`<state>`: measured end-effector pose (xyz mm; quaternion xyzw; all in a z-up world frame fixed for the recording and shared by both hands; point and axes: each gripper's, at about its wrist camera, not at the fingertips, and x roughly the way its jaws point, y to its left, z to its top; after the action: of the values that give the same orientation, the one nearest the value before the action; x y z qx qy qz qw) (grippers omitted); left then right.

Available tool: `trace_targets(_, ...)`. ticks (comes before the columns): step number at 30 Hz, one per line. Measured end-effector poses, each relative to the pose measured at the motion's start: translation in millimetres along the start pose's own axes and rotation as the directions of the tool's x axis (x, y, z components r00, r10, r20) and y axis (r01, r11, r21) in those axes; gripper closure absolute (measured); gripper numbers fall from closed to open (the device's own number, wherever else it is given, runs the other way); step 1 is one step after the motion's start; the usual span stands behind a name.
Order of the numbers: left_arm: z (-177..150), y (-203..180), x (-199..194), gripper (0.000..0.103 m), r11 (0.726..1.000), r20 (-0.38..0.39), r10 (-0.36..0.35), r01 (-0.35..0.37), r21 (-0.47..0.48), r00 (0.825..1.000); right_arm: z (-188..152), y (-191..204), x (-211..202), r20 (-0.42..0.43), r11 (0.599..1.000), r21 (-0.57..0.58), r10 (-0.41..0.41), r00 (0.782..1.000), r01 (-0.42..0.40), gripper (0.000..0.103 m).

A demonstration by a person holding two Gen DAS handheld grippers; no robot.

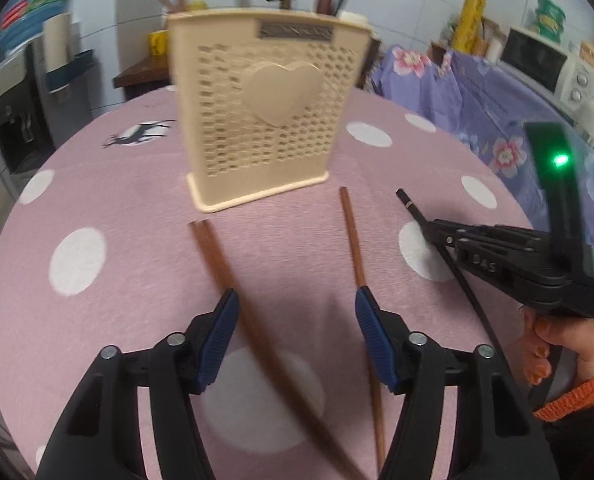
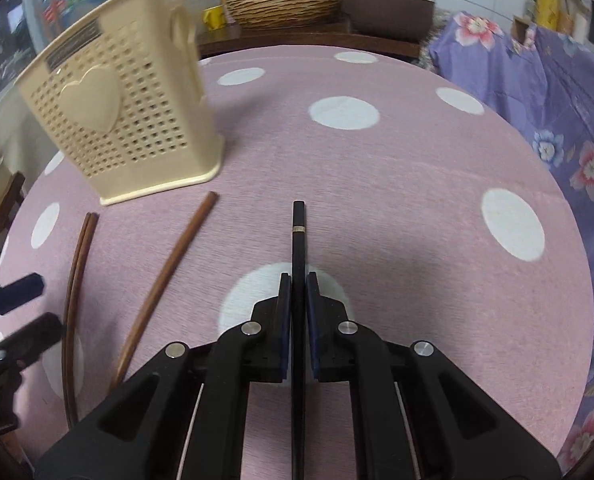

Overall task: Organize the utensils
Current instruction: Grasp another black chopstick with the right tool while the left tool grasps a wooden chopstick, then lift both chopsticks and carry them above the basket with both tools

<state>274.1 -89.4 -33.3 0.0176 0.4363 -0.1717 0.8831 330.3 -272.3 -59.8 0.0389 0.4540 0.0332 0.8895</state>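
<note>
Right claw [image 2: 295, 280] clamped on black chopstick [image 2: 298, 240], tip over counter [image 2: 417, 168]. Left claw [image 1: 297, 300] half open above brown chopstick pair [image 1: 233, 276]; single brown chopstick [image 1: 353, 232] beside right pad. Cream holder [image 1: 265, 108] upright behind.

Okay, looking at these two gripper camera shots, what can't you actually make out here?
- Utensil holder: its inside is hidden by its own wall in both views; label blurred.
- Black chopstick: near end cut off by the right wrist view's bottom edge.
- Paired brown chopsticks: motion-blurred in the left wrist view, near ends running off the bottom edge between the left gripper fingers.
</note>
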Motion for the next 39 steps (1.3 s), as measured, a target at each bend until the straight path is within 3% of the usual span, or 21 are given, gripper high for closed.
trace_targets(3, 15, -17, 25, 0.055, 1.000, -0.057, -0.010, 0.012, 0.028, 0.998, -1, -11, -2, 0.001, 1.000, 0.027, 0.012, 1.000, -0.012, 0.095)
trace_targets(7, 30, -38, 46, 0.058, 0.996, -0.067, 0.030, -0.024, 0.085, 0.997, 0, -15, -1, 0.006, 0.999, 0.035, 0.026, 1.000, -0.026, 0.095)
trace_targets(9, 35, -47, 59, 0.066, 0.991, -0.082, 0.058, -0.048, 0.124, 0.995, 0, -15, -1, 0.008, 0.999, 0.034, 0.031, 0.999, -0.031, 0.095)
trace_targets(12, 41, -48, 68, 0.072, 0.988, -0.070, 0.090, -0.080, 0.131, 0.994, 1, -19, 0, 0.006, 0.997, 0.051, 0.053, 0.999, -0.053, 0.095)
trace_targets(19, 55, -50, 76, 0.075, 0.989, -0.065, 0.100, -0.092, 0.120, 0.993, 2, -20, 1, 0.013, 0.996, 0.063, 0.066, 0.998, -0.067, 0.095)
trace_targets(22, 56, -51, 77, 0.082, 0.987, -0.054, 0.107, -0.100, 0.122, 0.993, 2, -21, 1, 0.015, 0.995, 0.069, 0.072, 0.997, -0.073, 0.095)
trace_targets(24, 55, -53, 77, 0.094, 0.985, -0.045, 0.124, -0.117, 0.128, 0.991, 2, -20, 1, 0.015, 0.995, 0.067, 0.067, 0.998, -0.068, 0.095)
trace_targets(32, 56, -46, 74, 0.095, 0.991, -0.043, 0.116, -0.112, 0.073, 0.992, 1, -11, 1, 0.022, 1.000, 0.014, 0.016, 1.000, -0.016, 0.095)
trace_targets(39, 57, -40, 36, 0.095, 0.998, 0.035, 0.063, -0.064, 0.030, 0.997, -3, -10, -1, 0.038, 1.000, 0.010, 0.010, 0.999, -0.010, 0.095)
